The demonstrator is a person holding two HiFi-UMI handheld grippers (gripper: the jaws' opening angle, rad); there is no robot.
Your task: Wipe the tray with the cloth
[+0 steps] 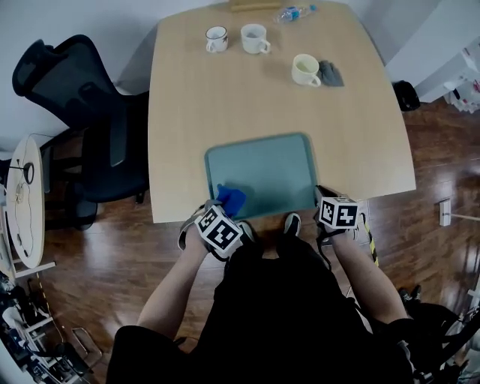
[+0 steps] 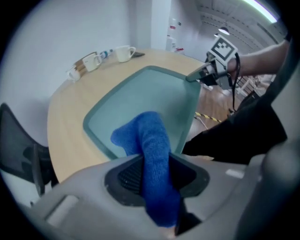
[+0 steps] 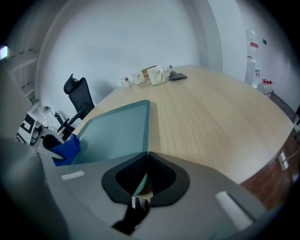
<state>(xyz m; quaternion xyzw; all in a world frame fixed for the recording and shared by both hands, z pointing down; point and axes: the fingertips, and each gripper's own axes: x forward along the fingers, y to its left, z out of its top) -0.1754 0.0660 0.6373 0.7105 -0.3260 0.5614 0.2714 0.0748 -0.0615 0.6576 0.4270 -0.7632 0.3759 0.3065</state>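
Cloth [image 2: 149,154], blue and bunched, is sitting clenched in the left tongs [image 2: 157,180]. Its lower end is disappearing between the pads, and its free end is hanging over the near left corner of the tray [image 1: 264,169]. Whether it is pressing flat on the tray is hard to tell. The right tongs [image 3: 146,172] are clamping the tray's near right rim, with only a sliver of that rim showing between the closed pads. In the head view their tips are looking dark and hard to separate from the tray's corner.

The tray is lying at the near edge of the counter [image 1: 352,135]. Three cups [image 1: 253,37] are standing toward the far edge, well apart from the tray. A dark thing beside the rightmost cup is too small to identify. A bottle [image 1: 292,13] is lying at the far edge. A chair [image 1: 90,127] is standing left of the counter.
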